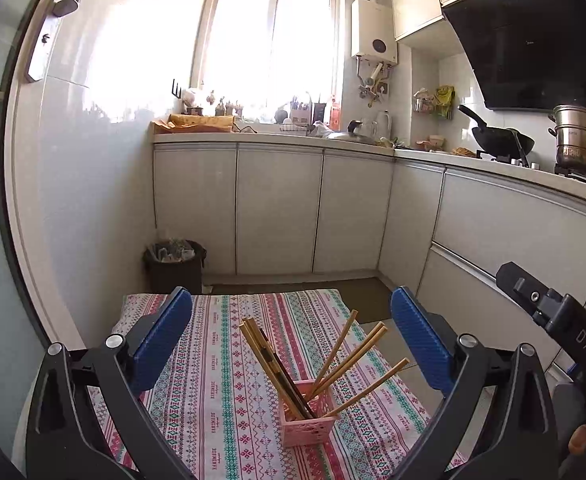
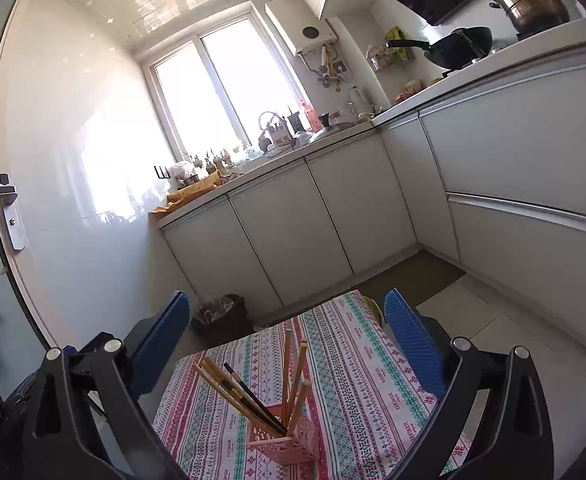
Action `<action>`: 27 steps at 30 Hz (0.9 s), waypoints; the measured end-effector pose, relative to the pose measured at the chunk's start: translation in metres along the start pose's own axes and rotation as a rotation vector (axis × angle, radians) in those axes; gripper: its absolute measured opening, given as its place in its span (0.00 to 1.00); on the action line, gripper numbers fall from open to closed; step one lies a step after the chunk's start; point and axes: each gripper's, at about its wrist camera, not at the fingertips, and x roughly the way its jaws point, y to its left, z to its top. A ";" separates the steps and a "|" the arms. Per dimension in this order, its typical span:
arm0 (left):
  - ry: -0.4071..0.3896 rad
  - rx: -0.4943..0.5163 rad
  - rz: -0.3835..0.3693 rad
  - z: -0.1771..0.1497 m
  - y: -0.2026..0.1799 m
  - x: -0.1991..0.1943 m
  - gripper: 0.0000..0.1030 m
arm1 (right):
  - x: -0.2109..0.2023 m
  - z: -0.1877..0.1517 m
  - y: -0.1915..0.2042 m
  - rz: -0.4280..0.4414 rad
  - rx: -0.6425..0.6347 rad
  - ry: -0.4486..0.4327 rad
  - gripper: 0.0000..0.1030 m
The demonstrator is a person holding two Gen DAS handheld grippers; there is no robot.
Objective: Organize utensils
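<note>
Left wrist view: my left gripper (image 1: 291, 344) spread wide, empty; right gripper (image 2: 287, 340) same. Chopsticks (image 1: 335, 364) fanned upright inside pink basket (image 1: 309, 420) on patterned tablecloth (image 1: 221, 360), sorting looks finished.

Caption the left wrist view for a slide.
Open left tool above a pink basket of chopsticks on a patterned tablecloth.

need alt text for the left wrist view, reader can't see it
A pink slotted basket holding wooden chopsticks stands on a striped patterned tablecloth, framed by the open blue pads of the left gripper, which holds nothing. Behind are white kitchen cabinets, a bright window and a dark bin on the floor.
</note>
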 end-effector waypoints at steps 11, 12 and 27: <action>0.003 -0.005 0.014 -0.005 -0.003 -0.017 0.93 | -0.021 -0.012 -0.002 -0.060 -0.098 0.032 0.93; 0.005 -0.003 0.017 -0.006 -0.004 -0.018 0.93 | -0.023 -0.013 -0.003 -0.064 -0.102 0.035 0.93; 0.030 0.008 0.042 -0.019 -0.015 -0.027 0.93 | -0.038 -0.029 -0.009 -0.100 -0.121 0.095 0.93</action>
